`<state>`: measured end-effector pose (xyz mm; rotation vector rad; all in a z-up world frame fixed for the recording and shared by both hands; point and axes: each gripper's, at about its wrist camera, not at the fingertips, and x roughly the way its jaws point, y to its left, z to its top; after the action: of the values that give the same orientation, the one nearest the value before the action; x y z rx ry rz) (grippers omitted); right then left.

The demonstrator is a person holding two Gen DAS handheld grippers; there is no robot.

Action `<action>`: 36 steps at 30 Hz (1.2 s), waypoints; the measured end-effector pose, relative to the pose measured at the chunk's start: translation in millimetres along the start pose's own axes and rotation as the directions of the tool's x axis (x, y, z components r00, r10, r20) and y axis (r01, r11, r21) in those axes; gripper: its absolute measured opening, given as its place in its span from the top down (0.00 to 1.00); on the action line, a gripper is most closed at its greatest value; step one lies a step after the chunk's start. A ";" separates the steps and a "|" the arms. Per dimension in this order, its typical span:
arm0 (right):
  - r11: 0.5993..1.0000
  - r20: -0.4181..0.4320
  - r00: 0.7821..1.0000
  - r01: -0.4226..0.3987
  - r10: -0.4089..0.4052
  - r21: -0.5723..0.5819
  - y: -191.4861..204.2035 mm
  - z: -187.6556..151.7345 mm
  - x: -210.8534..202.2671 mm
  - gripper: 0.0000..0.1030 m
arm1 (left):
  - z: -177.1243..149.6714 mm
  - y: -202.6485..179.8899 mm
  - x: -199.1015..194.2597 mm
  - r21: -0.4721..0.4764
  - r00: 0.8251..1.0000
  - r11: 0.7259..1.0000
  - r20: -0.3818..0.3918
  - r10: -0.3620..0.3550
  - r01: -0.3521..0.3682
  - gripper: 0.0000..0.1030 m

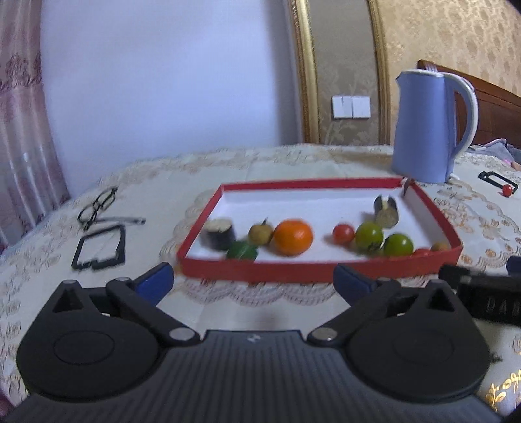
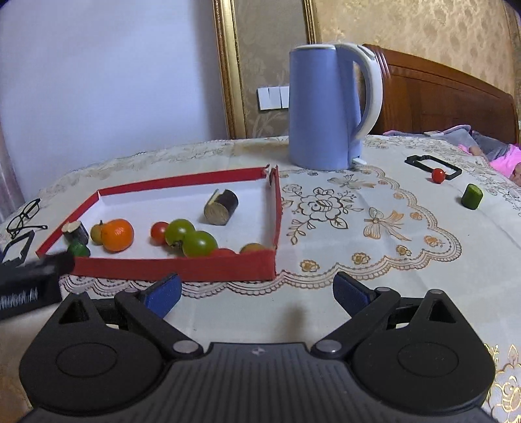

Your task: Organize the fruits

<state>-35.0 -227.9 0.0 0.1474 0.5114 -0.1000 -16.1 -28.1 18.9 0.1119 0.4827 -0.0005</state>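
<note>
You face a plain pale wall (image 1: 162, 81) at the far left; a pink patterned curtain (image 1: 19, 130) hangs at its left edge; to the right a gilt frame (image 2: 228, 71) borders gold damask wallpaper (image 2: 423, 26) with white switches (image 1: 351, 106); a dark wooden headboard (image 2: 439, 97) stands far right; daylight is soft.

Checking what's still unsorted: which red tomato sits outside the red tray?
The red cherry tomato beside the black frame, right of the kettle; the others lie inside the tray.

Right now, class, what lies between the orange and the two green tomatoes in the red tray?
One small red tomato, seen in both wrist views, sits between the orange and green tomatoes.
</note>
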 end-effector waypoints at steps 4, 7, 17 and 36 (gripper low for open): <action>1.000 0.004 1.000 0.008 -0.008 -0.016 10.9 0.9 -2.4 0.03 | -11.6 10.1 -4.6 -0.008 1.000 1.000 -0.015 0.017 -0.017 0.00; 0.998 0.004 1.000 0.026 -0.026 -0.050 21.3 -1.7 -2.2 0.03 | -16.4 17.5 -9.3 -0.037 1.000 0.999 -0.024 0.009 -0.010 0.00; 0.990 0.072 0.994 0.093 -0.086 -0.105 51.4 -8.2 -14.7 0.03 | -14.2 26.7 -31.9 -0.063 1.000 0.998 0.008 -0.017 0.018 0.00; 0.992 0.077 0.991 0.112 -0.107 -0.063 52.1 -14.7 -13.1 0.03 | -16.9 14.7 -36.6 0.014 0.999 1.000 0.037 0.003 -0.004 0.00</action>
<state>-46.6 -173.4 -0.2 0.0500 0.4484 -0.1943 -55.9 -12.6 22.5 0.1259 0.4454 -0.0026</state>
